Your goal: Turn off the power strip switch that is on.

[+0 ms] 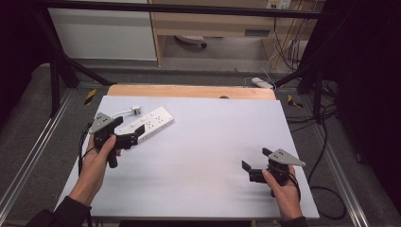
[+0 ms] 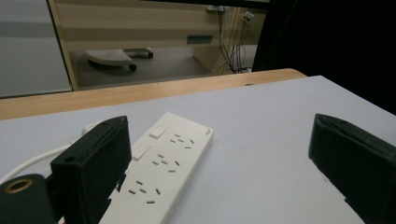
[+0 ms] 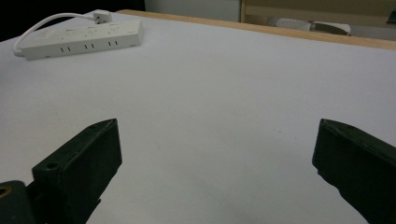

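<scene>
A white power strip (image 1: 147, 123) lies flat at the far left of the white table top (image 1: 208, 142), with its white cable and plug (image 1: 135, 110) curled behind it. My left gripper (image 1: 134, 136) is open at the strip's near end. In the left gripper view the power strip (image 2: 166, 165) lies between the jaws, close to the left one, which hides its near corner. My right gripper (image 1: 255, 159) is open and holds nothing, low over the bare table near the front right. From the right gripper (image 3: 217, 135) the power strip (image 3: 79, 39) lies far off at the upper left.
A wooden strip (image 1: 189, 91) runs along the table's far edge. Black frame posts (image 1: 54, 80) stand at both far corners. Cables (image 1: 326, 142) and a white adapter (image 1: 262, 83) lie on the floor to the right. Cabinets and a chair base (image 1: 191, 41) stand beyond.
</scene>
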